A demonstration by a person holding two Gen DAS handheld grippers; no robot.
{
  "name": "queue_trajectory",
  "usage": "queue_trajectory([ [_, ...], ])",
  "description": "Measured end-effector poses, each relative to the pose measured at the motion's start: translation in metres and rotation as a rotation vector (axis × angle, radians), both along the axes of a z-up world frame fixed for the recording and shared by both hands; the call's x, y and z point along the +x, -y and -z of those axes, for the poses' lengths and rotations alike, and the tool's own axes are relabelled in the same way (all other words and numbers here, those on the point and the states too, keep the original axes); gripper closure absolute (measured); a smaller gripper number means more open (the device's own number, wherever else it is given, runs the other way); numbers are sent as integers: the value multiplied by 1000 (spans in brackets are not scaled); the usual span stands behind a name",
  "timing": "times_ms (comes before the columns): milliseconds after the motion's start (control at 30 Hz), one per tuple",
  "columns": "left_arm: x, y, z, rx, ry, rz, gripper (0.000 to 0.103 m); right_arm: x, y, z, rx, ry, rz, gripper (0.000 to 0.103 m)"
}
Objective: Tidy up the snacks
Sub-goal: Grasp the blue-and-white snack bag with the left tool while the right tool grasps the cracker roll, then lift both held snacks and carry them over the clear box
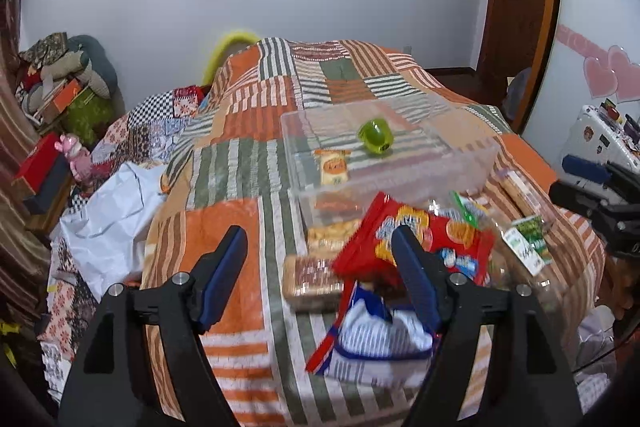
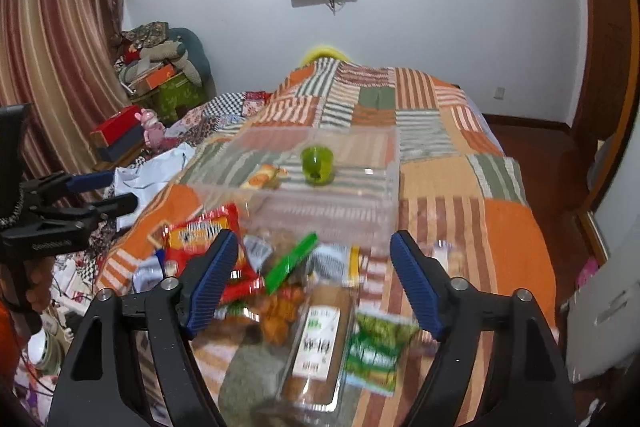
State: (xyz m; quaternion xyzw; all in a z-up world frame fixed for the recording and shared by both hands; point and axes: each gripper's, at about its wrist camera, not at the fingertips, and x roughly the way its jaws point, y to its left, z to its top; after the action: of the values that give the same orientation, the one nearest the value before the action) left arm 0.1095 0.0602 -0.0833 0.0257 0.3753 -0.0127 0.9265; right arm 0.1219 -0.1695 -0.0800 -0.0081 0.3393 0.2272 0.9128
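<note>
Both grippers — left gripper (image 1: 320, 259) and right gripper (image 2: 314, 265) — hover spread wide, empty, over snack packets (image 2: 320, 331) before a clear bin (image 1: 384, 155).

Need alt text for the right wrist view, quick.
Open right hand-held gripper hovers over a pile of snack packets on a patchwork bedspread. Beyond them, a clear bin holds a green cup and an orange packet.
</note>
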Motion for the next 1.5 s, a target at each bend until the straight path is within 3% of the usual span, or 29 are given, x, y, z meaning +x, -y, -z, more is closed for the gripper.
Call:
queue_trajectory([
  [433,-36,-3,48,-50,-100,-10,24,-15,19,42,-17,-120,55,26],
  [600,-42,7,62,-28,-120,4,24,-16,21,48,-14,-142,55,26],
  [967,-38,27,81,-96,-175,59,21,-16,18,58,5,-179,37,27],
  [1133,-29,31,91,-111,-189,53,16,-15,18,60,18,-185,30,37],
  [1267,-23,30,93,-153,-184,46,12,-13,16,61,10,-187,20,54],
  [1500,-15,31,101,-172,-185,26,3,-14,8,61,-29,-164,8,55],
])
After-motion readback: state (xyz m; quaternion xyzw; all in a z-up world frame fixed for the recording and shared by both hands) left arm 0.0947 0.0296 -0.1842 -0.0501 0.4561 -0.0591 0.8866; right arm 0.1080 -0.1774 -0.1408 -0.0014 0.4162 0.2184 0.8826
